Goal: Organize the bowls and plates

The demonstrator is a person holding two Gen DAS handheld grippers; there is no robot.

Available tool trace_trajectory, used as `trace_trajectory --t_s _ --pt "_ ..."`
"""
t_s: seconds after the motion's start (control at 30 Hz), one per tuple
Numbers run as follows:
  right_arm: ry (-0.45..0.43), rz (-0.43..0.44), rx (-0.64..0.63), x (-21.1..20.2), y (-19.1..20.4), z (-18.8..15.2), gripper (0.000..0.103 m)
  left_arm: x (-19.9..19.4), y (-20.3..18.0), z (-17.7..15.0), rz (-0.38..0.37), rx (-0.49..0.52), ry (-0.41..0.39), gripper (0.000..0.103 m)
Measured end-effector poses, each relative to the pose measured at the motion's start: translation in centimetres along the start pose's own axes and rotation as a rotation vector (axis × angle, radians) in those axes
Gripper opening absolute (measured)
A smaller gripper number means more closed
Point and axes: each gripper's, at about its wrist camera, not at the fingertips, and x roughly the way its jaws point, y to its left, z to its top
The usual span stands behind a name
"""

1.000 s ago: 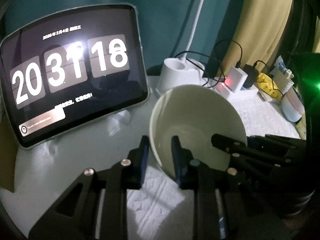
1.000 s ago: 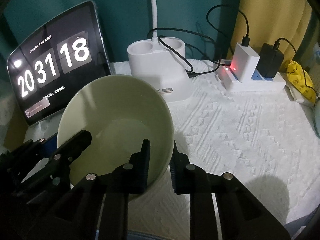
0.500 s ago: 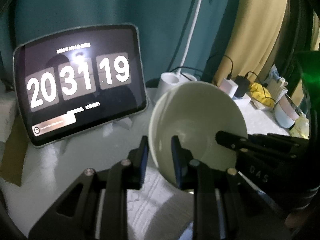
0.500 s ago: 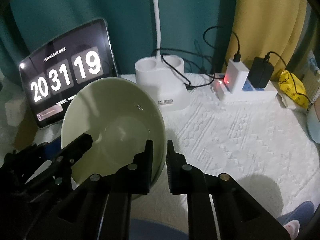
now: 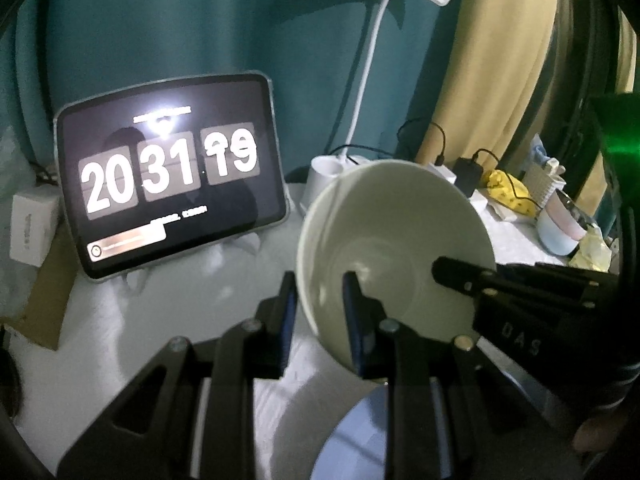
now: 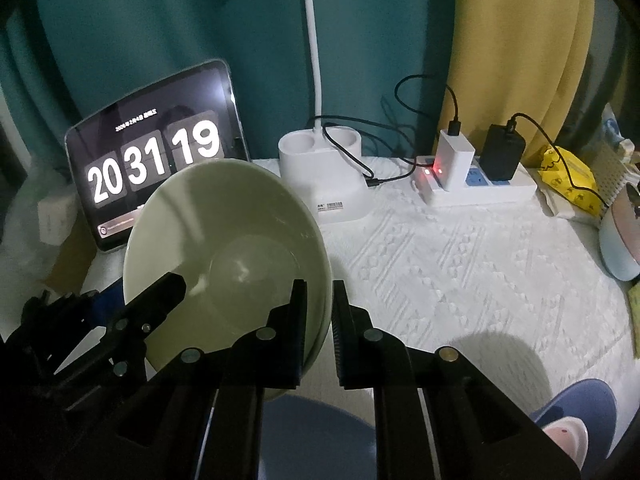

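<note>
While both tools pinch opposite rims, the pale green glazed ceramic bowl (image 6: 224, 256) hangs tilted above the white-clothed desk (image 6: 460, 264), steadied for carrying.

The left tool (image 5: 320, 312) and right tool (image 6: 318, 320) are each nearly closed on its rim.

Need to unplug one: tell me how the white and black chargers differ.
The white charger is pale and sits by the strip's red light; the black charger is dark and sits further right. Both stand upright in the power strip, each with a black cable on top.
</note>
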Motion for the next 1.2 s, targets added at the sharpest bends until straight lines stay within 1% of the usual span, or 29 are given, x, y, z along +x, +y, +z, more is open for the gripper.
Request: trace_trajectory --t_s 0.27,0.57,1.2 --pt "-0.022 0.011 -0.007 -2.0 0.0 -0.4 0.013 -1.8 -0.9 -0.3 0.002 -0.001 -0.016 0.023" --pt "-0.05 0.017 0.001 -4.3 -0.9 -0.9 0.013 -3.5 -2.6 -0.8 0.002 0.009 -0.025 0.023" --pt "-0.105 0.015 0.055 -8.8 -5.5 -3.6 0.013 -6.2 -8.5 -1.5 -0.024 0.048 -0.057 0.023"
